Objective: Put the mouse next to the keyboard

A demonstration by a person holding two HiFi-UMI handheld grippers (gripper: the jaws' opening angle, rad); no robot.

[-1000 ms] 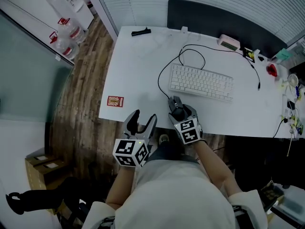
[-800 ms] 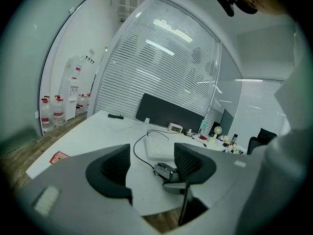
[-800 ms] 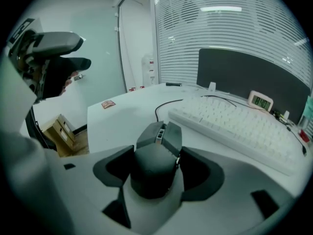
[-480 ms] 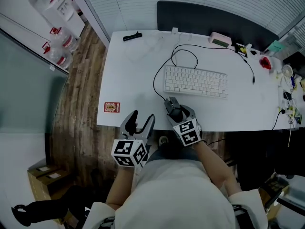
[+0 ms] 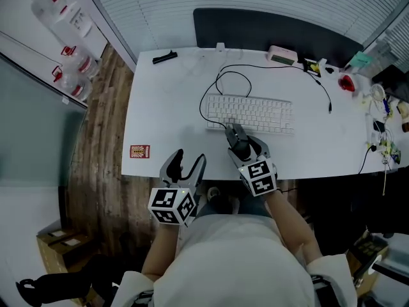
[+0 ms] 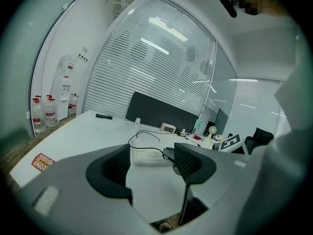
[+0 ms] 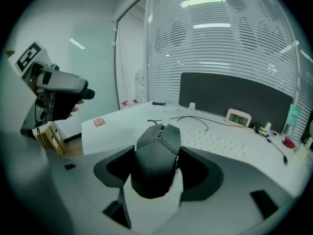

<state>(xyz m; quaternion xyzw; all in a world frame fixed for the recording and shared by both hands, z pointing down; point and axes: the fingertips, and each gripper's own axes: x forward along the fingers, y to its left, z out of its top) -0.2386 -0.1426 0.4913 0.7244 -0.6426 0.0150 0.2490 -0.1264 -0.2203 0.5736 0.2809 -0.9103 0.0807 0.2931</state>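
The right gripper [image 7: 157,173] holds the mouse [image 7: 155,151] between its two dark pads. The jaws have just been closing a little and now stand fairly wide, because the body of the mouse fills the gap from one pad to the other. The mouse sits with its rounded back toward the camera and its buttons pointing forward. It seems to hang a little above the white table [image 5: 166,126], not to rest on it.

In the head view the mouse is just in front of the near edge of the keyboard [image 5: 250,114], about at the middle of that edge. This place is in front of the keyboard, not beside it, so I judge that the carrying step is not finished.

To do this step well, the grip should be on the two flat sides of the mouse and the mouse should be kept level, so that it does not turn between the pads. The bare table at the right end of the keyboard looks like the natural place for it. A thin black cable [image 5: 202,106] goes round the left end of the keyboard and seems to lead to the mouse, so a slow move is better, or the cable could pull on the keyboard. The mouse should touch the table flat before the jaws open.

The left gripper [image 6: 151,163] hangs at the front edge of the table, with its jaws apart and nothing between them.
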